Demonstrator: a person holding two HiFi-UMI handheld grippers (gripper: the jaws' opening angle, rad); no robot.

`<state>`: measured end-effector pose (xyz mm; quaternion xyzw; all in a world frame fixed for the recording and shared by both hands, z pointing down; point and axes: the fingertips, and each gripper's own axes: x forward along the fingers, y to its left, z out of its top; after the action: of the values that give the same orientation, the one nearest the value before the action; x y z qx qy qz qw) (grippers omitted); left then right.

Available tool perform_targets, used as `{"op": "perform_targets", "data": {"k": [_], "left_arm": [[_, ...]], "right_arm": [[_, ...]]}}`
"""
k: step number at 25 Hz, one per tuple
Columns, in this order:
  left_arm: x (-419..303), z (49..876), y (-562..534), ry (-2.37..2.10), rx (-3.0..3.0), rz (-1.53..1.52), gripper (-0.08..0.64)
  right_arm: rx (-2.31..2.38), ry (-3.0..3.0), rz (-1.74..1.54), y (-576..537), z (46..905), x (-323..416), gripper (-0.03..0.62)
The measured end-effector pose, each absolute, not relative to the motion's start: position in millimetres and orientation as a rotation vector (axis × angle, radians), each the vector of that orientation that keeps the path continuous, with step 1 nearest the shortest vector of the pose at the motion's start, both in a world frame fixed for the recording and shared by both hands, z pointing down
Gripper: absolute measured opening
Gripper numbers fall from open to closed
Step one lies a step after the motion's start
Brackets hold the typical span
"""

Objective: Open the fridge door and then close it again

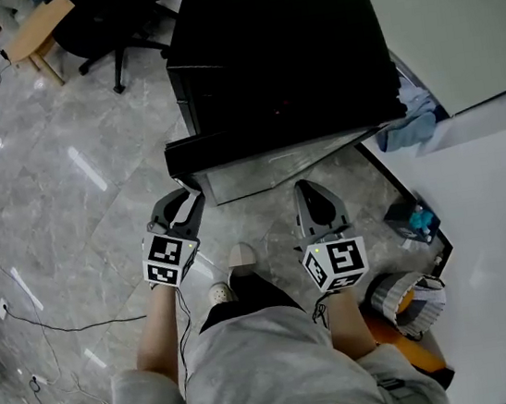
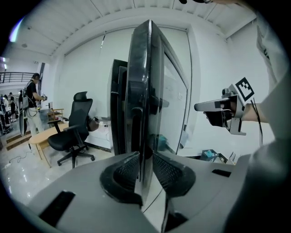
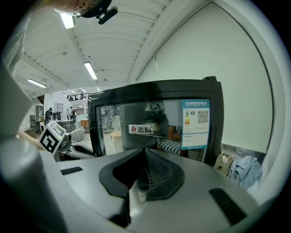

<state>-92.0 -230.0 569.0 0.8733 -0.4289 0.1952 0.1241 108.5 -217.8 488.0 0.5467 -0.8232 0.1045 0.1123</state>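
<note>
The glossy black glass-fronted fridge door (image 2: 143, 91) stood ajar from the boxy black fridge (image 1: 277, 43) beside a white wall (image 1: 450, 10). The left gripper (image 2: 145, 159) was clamped on its thin edge (ribbed pads (image 2: 126, 170) either side). The right gripper (image 3: 144, 159) hung near, jaws together, empty.

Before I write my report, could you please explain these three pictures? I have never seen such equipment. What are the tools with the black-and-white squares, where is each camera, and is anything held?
There is no robot here. A person holds a two-jaw gripper in each hand, and the marked cubes are parts of the grippers. The head view looks down from the person's head at a black fridge on a grey floor. The other two cameras ride on the grippers. The left gripper has its jaws closed on the edge of the open door. The right gripper is shut and empty, and it faces the door's glass front.
</note>
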Motion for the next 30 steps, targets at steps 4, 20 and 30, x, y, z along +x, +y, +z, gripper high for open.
{"op": "perform_targets", "data": {"k": [4,20,30], "left_arm": [[-85.9,568.2,-204.7,-1.253,2.533,0.55,0.098],[-55.9,567.1,-138.9,-1.183,2.518,0.557,0.098],[-52.0,567.6,-132.2,-1.165,2.509,0.546,0.122]], "right_arm": [[1.621,-2.41,0.301,-204.2,483.2,107.3,0.026],[1.688,-2.398,0.296,-155.4,473.1,108.2,0.026],[1.708,-2.397,0.279,-144.6,466.8,107.8,0.026]]}}
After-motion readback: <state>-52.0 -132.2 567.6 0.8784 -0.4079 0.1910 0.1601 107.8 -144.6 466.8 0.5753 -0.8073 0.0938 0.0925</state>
